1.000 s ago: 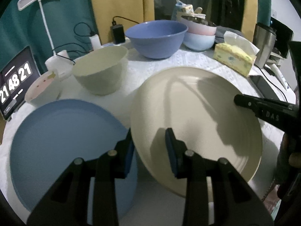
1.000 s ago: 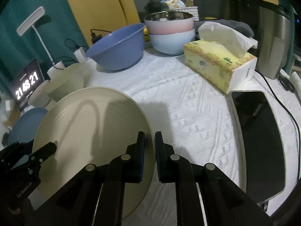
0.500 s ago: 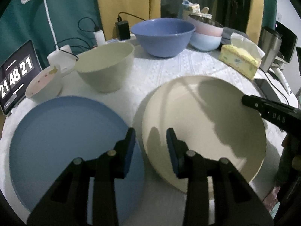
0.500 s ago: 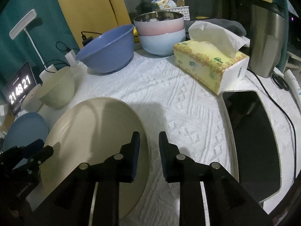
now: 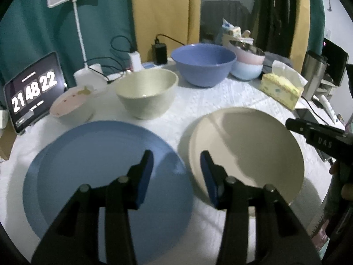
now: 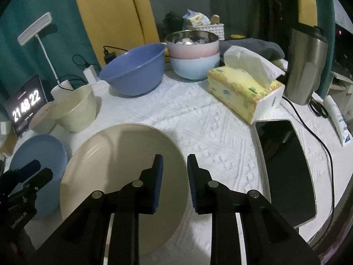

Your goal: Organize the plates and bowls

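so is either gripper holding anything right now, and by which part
Nothing is held. The left gripper is opening, empty; the right gripper stands open beside the round cream plate's rim.

Blue plate [image 5: 106, 176] and cream plate [image 5: 249, 150] lie flat, side by side — bowls [image 5: 146, 95] upright behind.

Two plates [image 5: 110, 176] [image 5: 253, 145], five bowls [image 5: 146, 92] [image 5: 203, 64] [image 5: 70, 103] [image 6: 192, 44] [image 6: 194, 66], one tissue box [image 6: 242, 90], one lamp [image 5: 75, 11], one clock tablet [image 5: 33, 90], one phone [image 6: 286, 165], one flask [image 6: 306, 66]
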`<action>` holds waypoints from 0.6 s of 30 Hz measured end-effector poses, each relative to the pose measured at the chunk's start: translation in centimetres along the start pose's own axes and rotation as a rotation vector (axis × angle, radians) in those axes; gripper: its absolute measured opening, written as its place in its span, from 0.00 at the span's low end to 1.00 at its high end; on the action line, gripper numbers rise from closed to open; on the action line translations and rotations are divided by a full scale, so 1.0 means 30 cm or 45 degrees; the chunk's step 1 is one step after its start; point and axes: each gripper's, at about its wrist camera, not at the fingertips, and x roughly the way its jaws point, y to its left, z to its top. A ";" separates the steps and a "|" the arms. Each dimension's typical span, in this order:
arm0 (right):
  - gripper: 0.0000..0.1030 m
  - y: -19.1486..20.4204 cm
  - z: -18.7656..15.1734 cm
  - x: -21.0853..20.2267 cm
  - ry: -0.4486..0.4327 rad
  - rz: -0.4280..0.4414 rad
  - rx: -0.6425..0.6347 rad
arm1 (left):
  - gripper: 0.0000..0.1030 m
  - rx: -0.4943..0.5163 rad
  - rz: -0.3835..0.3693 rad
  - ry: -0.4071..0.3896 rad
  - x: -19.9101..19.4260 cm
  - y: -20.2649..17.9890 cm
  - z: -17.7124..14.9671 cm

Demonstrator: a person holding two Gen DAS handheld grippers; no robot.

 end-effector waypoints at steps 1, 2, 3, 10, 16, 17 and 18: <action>0.24 0.008 0.000 -0.004 -0.002 0.003 -0.005 | 0.44 -0.003 0.006 -0.009 -0.008 0.009 0.000; 0.24 0.021 0.001 -0.008 -0.004 0.006 -0.013 | 0.44 -0.007 0.011 -0.017 -0.017 0.020 0.000; 0.24 0.031 0.000 -0.012 -0.005 0.009 -0.014 | 0.44 -0.011 0.017 -0.025 -0.024 0.031 -0.001; 0.24 0.113 0.001 -0.023 -0.009 0.032 -0.047 | 0.44 -0.050 0.042 -0.064 -0.071 0.106 -0.014; 0.24 0.195 -0.005 -0.025 0.000 0.061 -0.083 | 0.44 -0.092 0.076 -0.103 -0.112 0.183 -0.031; 0.24 0.209 -0.006 -0.026 0.001 0.066 -0.091 | 0.45 -0.100 0.085 -0.111 -0.120 0.198 -0.036; 0.24 0.226 -0.007 -0.027 0.001 0.071 -0.099 | 0.44 -0.106 0.093 -0.116 -0.126 0.210 -0.040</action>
